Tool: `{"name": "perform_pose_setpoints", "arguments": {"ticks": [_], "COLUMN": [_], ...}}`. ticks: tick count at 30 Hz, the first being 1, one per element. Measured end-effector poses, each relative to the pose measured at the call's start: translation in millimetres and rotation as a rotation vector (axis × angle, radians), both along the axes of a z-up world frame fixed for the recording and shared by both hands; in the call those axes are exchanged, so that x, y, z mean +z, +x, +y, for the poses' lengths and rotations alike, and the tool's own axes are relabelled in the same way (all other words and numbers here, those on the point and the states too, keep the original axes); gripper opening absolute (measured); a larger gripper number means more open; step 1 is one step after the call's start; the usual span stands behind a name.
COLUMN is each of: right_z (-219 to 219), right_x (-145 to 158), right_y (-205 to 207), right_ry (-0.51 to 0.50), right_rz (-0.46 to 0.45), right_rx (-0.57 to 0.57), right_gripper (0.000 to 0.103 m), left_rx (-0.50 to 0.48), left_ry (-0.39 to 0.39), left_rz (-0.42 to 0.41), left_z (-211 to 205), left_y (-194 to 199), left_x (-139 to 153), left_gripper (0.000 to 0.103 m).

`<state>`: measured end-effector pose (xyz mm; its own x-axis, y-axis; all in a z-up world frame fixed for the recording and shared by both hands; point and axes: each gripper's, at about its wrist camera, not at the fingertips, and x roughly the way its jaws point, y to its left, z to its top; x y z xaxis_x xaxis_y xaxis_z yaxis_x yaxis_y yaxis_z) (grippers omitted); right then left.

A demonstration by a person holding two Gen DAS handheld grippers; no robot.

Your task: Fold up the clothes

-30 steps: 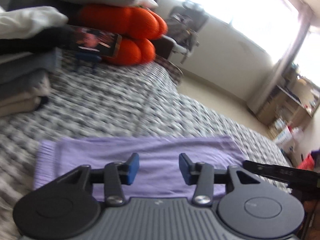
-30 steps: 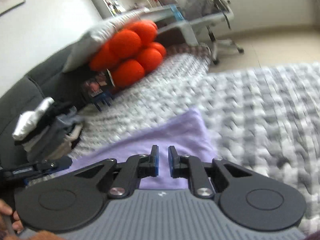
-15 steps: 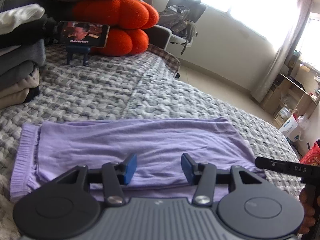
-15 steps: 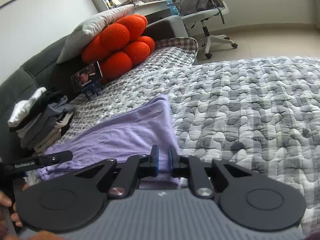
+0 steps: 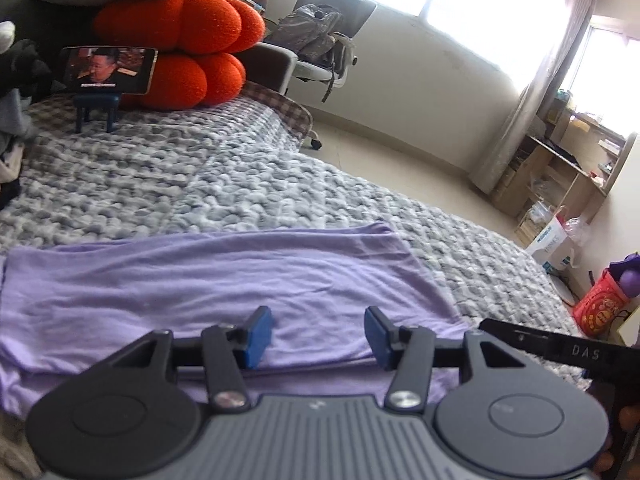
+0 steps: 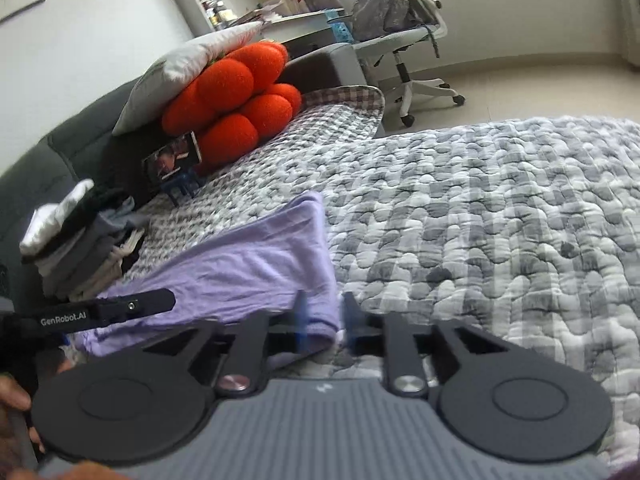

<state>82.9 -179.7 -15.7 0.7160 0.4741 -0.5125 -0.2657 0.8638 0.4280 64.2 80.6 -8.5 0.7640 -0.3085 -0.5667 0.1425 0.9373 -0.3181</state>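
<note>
Right hand-held gripper point(image 6: 323, 318) newly parted.

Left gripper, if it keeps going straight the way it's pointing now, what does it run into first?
Most likely the purple garment. The left gripper is open and angled down over the garment's near part, nothing between its fingers. Depth is hard to judge, but the cloth fills the line ahead before the quilt.
</note>
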Motion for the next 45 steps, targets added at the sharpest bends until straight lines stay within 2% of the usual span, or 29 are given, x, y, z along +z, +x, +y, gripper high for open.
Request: {"name": "perform_pose_setpoints", "arguments": {"ticks": [7,8,9,10,11,16,20,24,29,31,36,42,45], "right_z": [-5,-4,-3,-3,-6,-21,-29,-30,-20,-18,2,36,50], "right_x": [-6,-7,-7,-7,-7,-8,-9,-8,-8,-8,-3,-1,-4], "right_y": [3,3,2,1,0,-5,-4,1,4,1,-10,-17,-24], "right_ry": [0.047,0.033,0.008,-0.008,-0.004,0.013,0.056,0.088,0.064,0.035,-0.167,-0.398,-0.542], "right_rz": [0.021,0.019,0.011,0.005,0.003,0.009,0.022,0.026,0.030,0.017,-0.058,-0.153,-0.217], "right_rx": [0.015,0.020,0.020,0.018,0.013,-0.002,-0.010,0.006,0.048,0.063,0.115,0.193,0.204], "right_gripper": [0.045,0.038,0.027,0.007,0.005,0.006,0.018,0.018,0.018,0.018,0.018,0.018,0.025], "left_rx": [-0.006,-0.007,-0.011,-0.012,-0.013,-0.009,-0.009,-0.017,-0.033,-0.037,-0.054,-0.106,-0.110], "left_ry": [0.025,0.040,0.052,0.058,0.057,0.032,0.028,0.006,0.005,0.005,-0.032,-0.082,-0.114], "left_rz": [-0.002,-0.014,-0.023,-0.027,-0.028,-0.015,-0.007,-0.001,0.004,0.007,0.015,0.038,0.076], "left_z": [-20,-22,-23,-23,-23,-19,-20,-20,-26,-28,-31,-53,-58], "left_y": [8,6,5,3,2,3,4,4,8,10,20,51,64], "left_x": [-14,-16,-16,-16,-16,-15,-13,-8,-4,-4,2,6,-5], "left_gripper": [0.056,0.056,0.056,0.056,0.056,0.056,0.055,0.055,0.055,0.055,0.055,0.056,0.056]}}
